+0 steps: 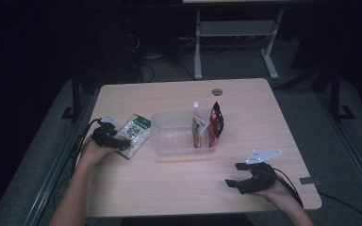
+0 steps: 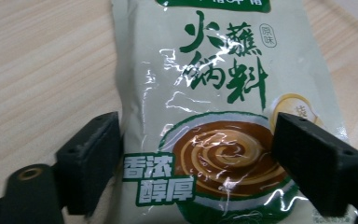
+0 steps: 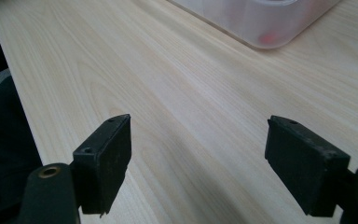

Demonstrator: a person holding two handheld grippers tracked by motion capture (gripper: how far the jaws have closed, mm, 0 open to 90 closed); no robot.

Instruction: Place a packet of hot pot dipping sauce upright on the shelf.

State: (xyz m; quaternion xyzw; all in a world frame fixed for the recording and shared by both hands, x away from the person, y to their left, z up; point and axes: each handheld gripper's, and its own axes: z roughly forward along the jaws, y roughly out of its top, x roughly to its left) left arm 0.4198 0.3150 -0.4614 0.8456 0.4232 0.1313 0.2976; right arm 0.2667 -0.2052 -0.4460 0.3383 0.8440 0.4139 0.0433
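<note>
Pale wood-grain bench in a dark room, a white desk frame behind it. At left centre the left hand-held gripper has its jaws spread astride a green-and-white hotpot dipping-sauce pouch lying flat, printed 火锅蘸料 and 香浓醇厚. Just right of it sits a clear plastic bin holding two upright packets. Lower right, the right hand-held gripper rests spread over bare wood.
</note>
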